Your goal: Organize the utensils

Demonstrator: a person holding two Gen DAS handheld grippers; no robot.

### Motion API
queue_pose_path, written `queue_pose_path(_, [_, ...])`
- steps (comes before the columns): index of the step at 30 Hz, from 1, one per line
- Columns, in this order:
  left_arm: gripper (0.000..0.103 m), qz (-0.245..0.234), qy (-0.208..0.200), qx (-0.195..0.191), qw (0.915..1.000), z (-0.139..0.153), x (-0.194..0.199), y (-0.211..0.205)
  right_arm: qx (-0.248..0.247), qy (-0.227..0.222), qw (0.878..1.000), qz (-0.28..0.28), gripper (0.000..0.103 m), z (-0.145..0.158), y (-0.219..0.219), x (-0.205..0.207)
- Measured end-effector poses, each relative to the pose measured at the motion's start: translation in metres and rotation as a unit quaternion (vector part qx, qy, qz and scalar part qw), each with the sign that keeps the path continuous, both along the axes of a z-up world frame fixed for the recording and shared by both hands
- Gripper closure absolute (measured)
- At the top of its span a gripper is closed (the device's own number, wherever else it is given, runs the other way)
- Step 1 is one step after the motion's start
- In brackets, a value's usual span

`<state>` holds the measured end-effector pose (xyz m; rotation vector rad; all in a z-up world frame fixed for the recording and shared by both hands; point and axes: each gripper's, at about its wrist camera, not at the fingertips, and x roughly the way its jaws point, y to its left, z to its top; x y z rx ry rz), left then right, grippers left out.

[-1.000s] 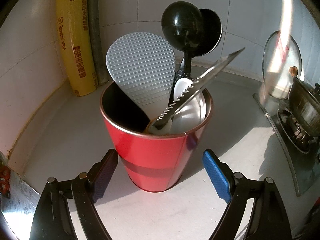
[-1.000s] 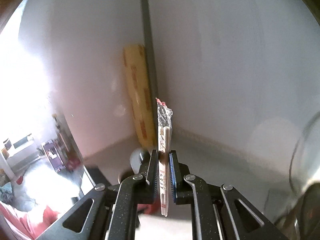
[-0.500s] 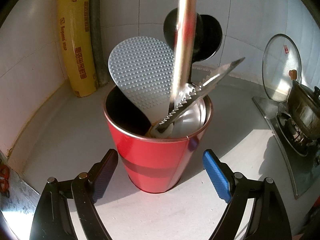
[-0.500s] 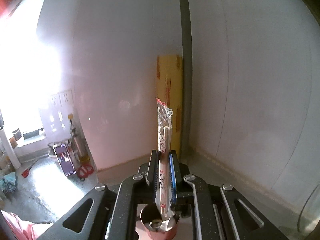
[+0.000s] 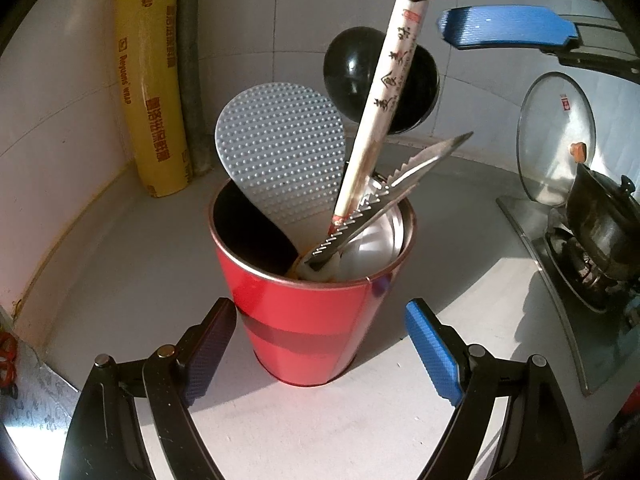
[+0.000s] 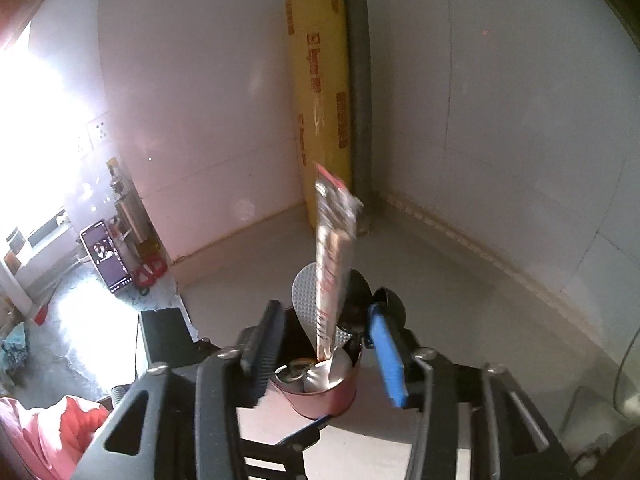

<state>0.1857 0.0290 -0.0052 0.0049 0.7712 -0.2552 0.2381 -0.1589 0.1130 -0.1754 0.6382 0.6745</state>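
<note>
Our left claw clamps the glossy red metal cup on the grey bench. Inside lean a dimpled grey paddle, a serrated steel tong and the paper-wrapped chopsticks, between our right claw's just-opening pads, untouched.

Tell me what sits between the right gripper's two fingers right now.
In the right wrist view, the right gripper has just been opening, and the wrapped chopsticks stand free between its fingers, lower end inside the red cup. Neither pad presses them.

"Reyuons WRAP" — yellow wrap roll.
</note>
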Motion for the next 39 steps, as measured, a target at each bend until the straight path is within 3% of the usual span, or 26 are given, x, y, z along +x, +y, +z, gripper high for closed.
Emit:
queue_pose_path(9, [0.016, -0.025, 0.007, -0.011, 0.9996, 0.003, -0.010, 0.006, 0.018, 0.008, 0.999, -0.050, 0.042, 0.002, -0.019, -0.015])
queue_pose_path(17, [0.015, -0.016, -0.006, -0.024, 0.9996, 0.012, -0.024, 0.007, 0.027, 0.005, 0.994, -0.107, 0.015, -0.004, -0.060, -0.042])
queue_pose_path(19, [0.006, -0.009, -0.008, -0.033, 0.9994, 0.013, -0.027, 0.009, 0.032, 0.012, 0.992, -0.122, 0.004, -0.010, -0.072, -0.045])
queue_pose_path(21, [0.003, -0.001, -0.010, -0.044, 0.9990, 0.015, -0.031, 0.011, 0.036, 0.014, 0.989, -0.141, 0.000, -0.016, -0.085, -0.050])
queue_pose_path(30, [0.002, 0.054, -0.003, -0.037, 0.9978, 0.017, -0.055, 0.010, 0.034, 0.048, 0.974, -0.217, 0.000, -0.043, -0.131, -0.078])
queue_pose_path(36, [0.002, 0.047, -0.003, 0.006, 0.9989, 0.019, -0.076, -0.010, 0.041, 0.081, 0.956, -0.280, 0.000, -0.067, -0.155, -0.098])
queue_pose_path(39, [0.002, 0.040, 0.001, 0.005, 0.9992, 0.024, -0.086, -0.016, 0.045, 0.090, 0.948, -0.302, 0.000, -0.074, -0.163, -0.108])
